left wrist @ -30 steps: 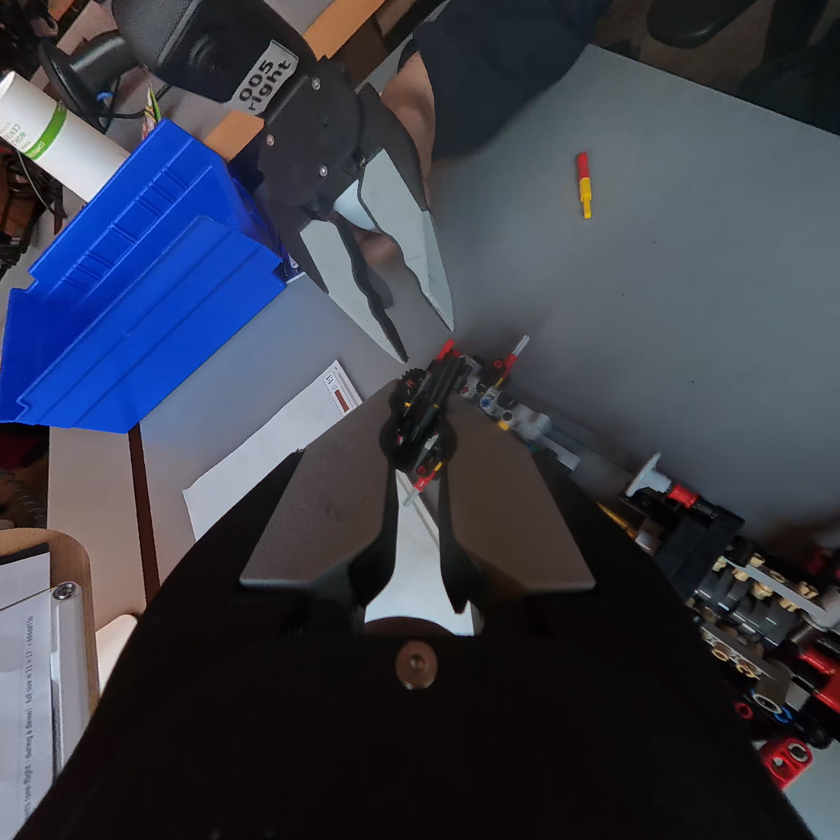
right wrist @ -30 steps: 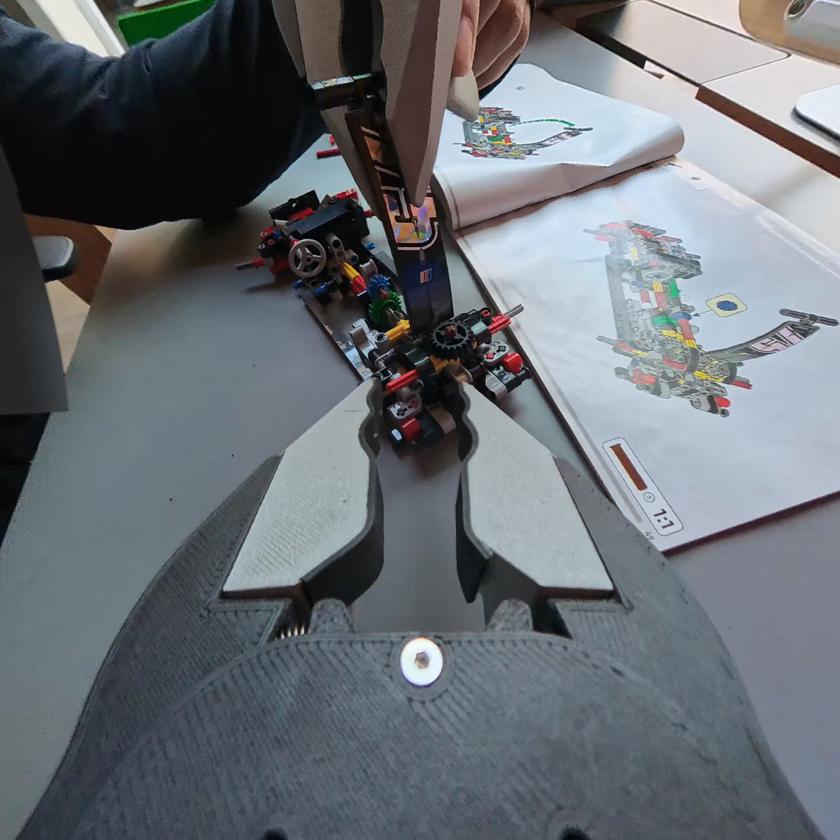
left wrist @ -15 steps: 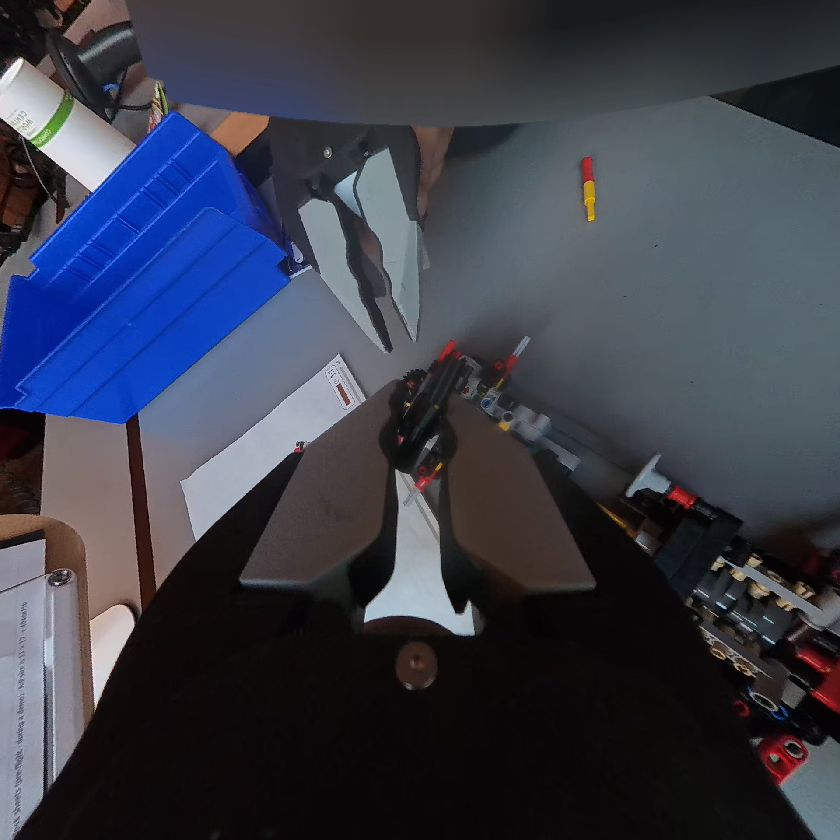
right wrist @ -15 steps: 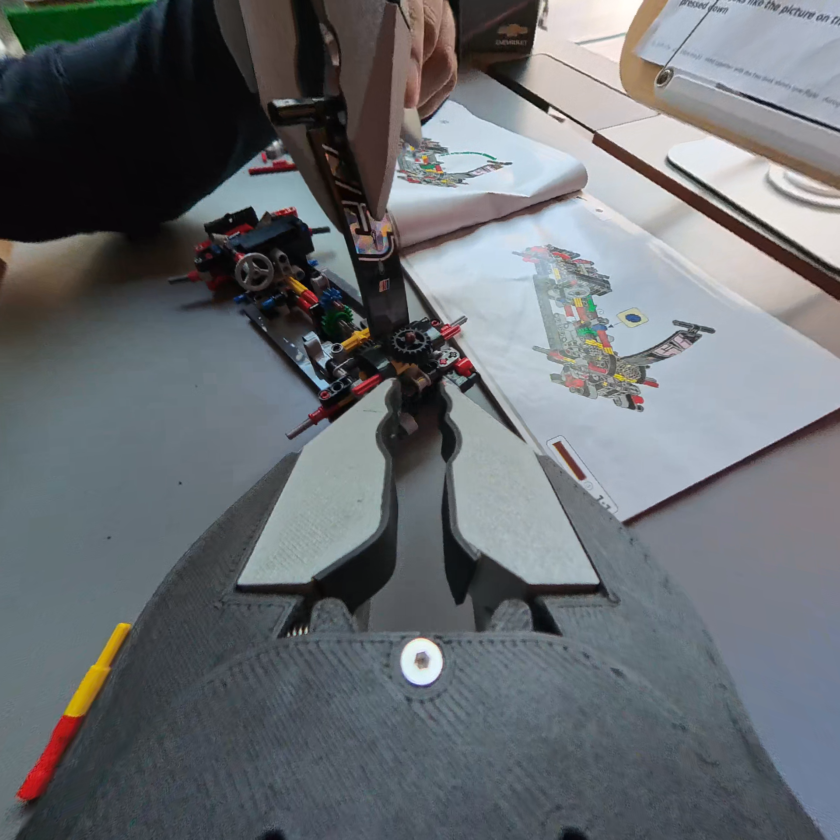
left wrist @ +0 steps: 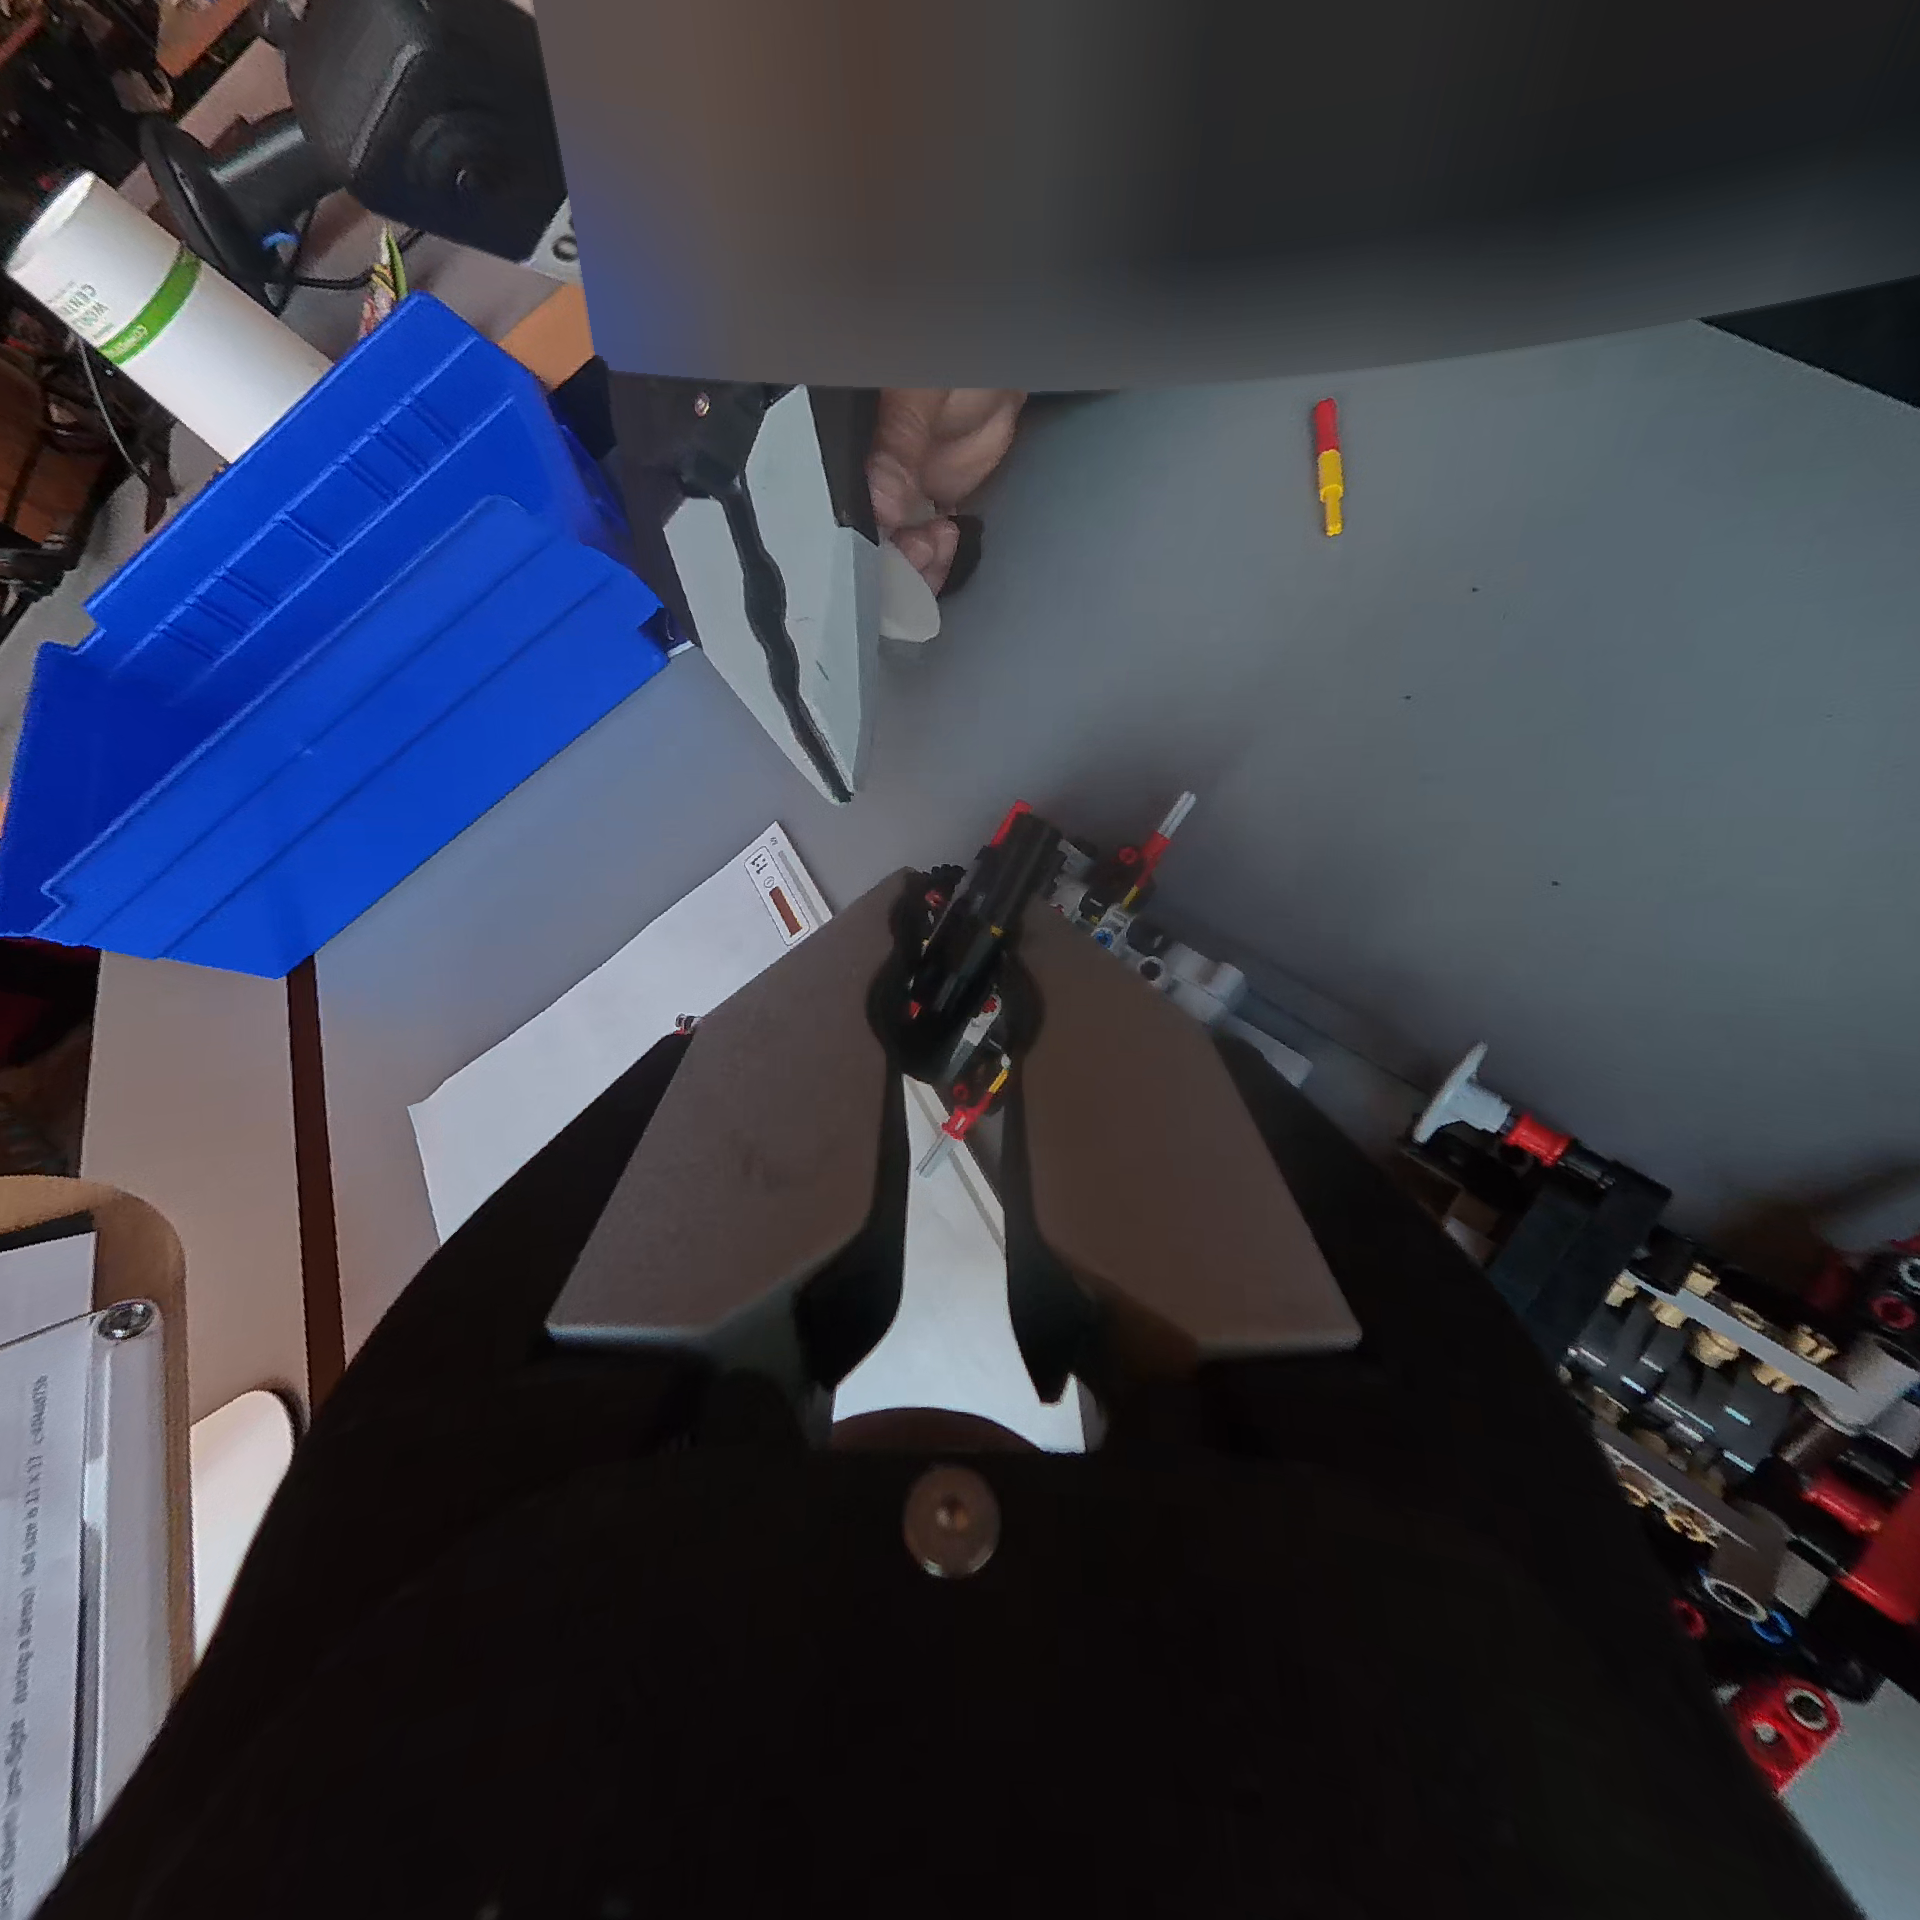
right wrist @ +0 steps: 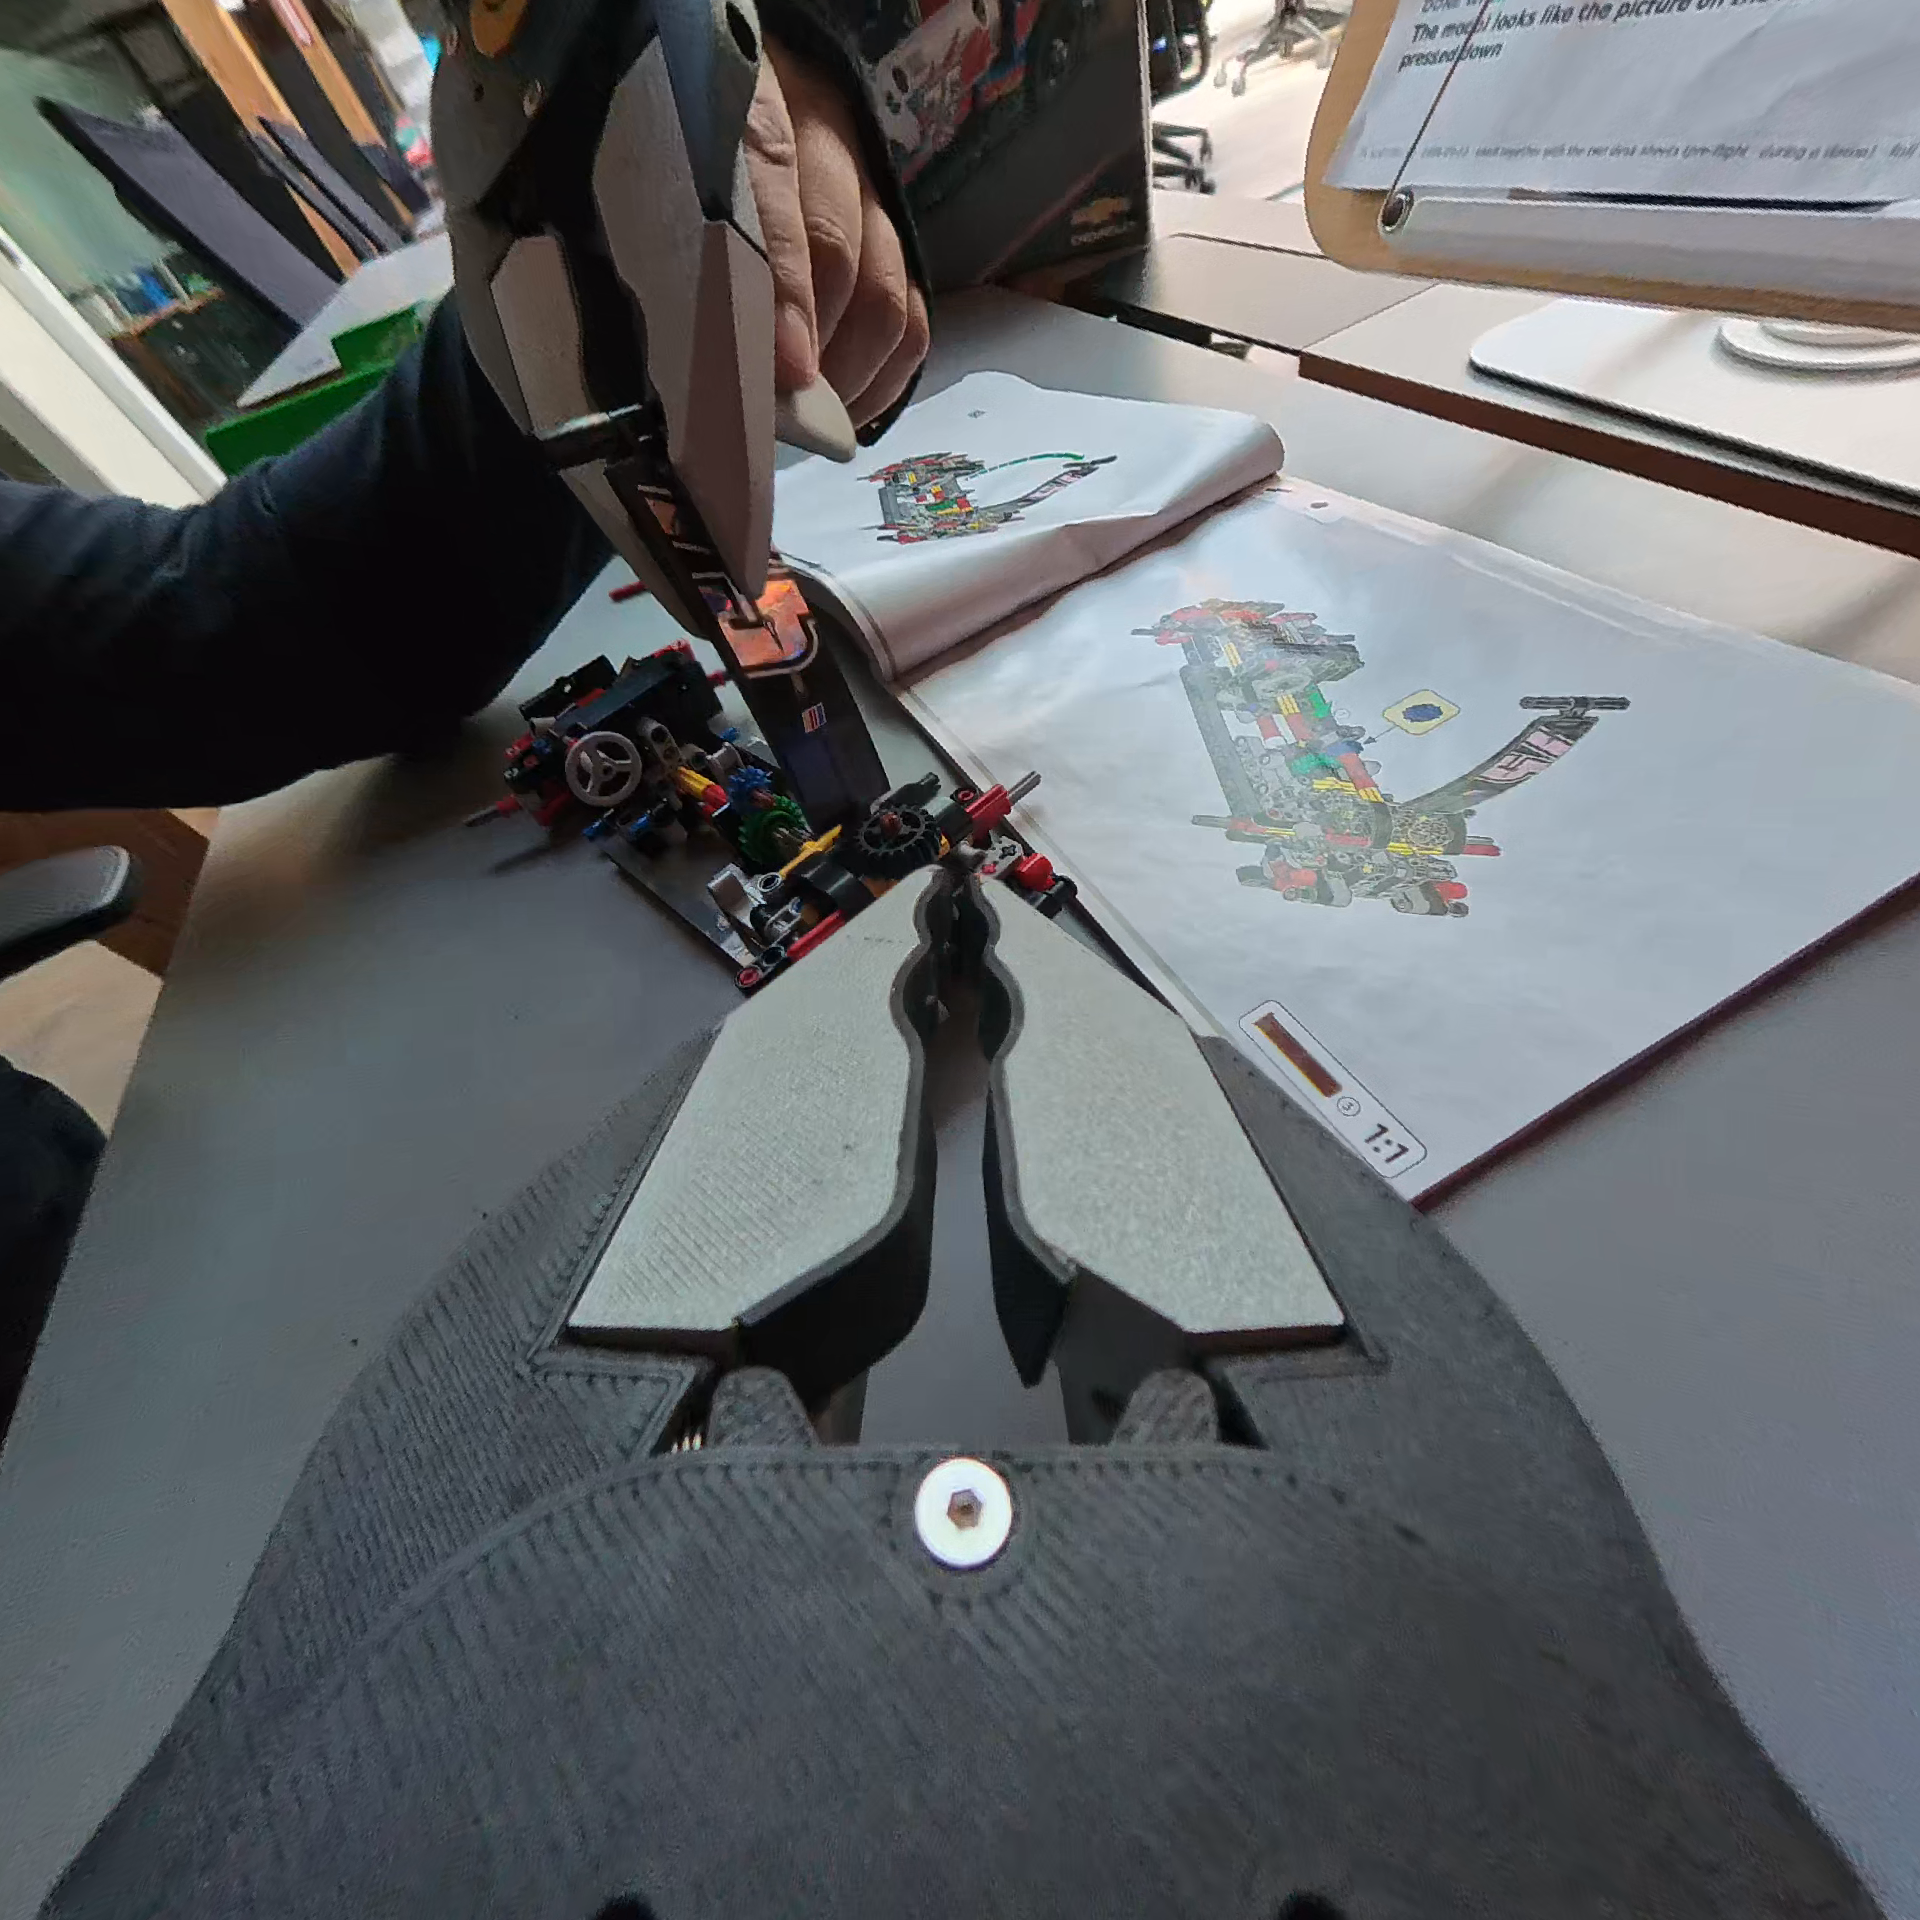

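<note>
Since a second ago we see the right gripper has drawn its jaws together on nothing, tips just short of the brick-built chassis. Beyond it, the left gripper clamps the chassis's upright black panel, which we judge steadies it beside the open instruction booklet.

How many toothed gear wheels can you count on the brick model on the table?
3. A black gear sits at the model's near end, a green gear is left of it, and a small blue gear is behind the green one. Others may be hidden.
</note>
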A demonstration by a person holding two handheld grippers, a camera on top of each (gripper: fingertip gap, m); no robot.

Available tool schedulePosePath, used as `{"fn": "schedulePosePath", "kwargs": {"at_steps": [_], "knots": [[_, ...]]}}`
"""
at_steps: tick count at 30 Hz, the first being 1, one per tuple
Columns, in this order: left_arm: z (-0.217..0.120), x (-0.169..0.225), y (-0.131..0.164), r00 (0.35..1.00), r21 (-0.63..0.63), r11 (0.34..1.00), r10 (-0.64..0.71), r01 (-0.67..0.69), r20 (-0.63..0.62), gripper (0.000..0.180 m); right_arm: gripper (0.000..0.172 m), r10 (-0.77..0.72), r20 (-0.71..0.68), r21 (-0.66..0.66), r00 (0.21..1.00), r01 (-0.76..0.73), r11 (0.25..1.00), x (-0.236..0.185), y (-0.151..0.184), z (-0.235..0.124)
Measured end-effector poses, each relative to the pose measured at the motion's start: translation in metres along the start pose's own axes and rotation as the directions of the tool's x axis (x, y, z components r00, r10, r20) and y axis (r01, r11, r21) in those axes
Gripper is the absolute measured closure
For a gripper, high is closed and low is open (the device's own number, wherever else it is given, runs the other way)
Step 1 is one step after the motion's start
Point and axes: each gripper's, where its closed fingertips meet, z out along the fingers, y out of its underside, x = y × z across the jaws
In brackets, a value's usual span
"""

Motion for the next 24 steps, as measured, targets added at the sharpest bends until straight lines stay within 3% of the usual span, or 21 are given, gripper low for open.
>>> {"fn": "schedulePosePath", "kwargs": {"at_steps": [13, 17, 24], "knots": [[-0.004, 0.002, 0.001, 0.999, -0.017, 0.999, -0.035, 0.035, 0.000, 0.171, 0.165, 0.155, 0.027, -0.004, 0.988, -0.155, 0.988, 0.007, 0.005, -0.002], [0.000, 0.004, -0.002, 0.999, 0.001, 0.999, -0.037, 0.037, -0.016, 0.170, 0.155, 0.167, 0.056, -0.026, 0.984, -0.166, 0.986, 0.000, 0.009, 0.001], [0.016, -0.004, -0.012, 0.999, 0.029, 0.999, -0.031, 0.031, 0.007, 0.173, 0.135, 0.044, 0.127, -0.031, 0.991, -0.040, 0.999, -0.024, 0.008, 0.011]]}}
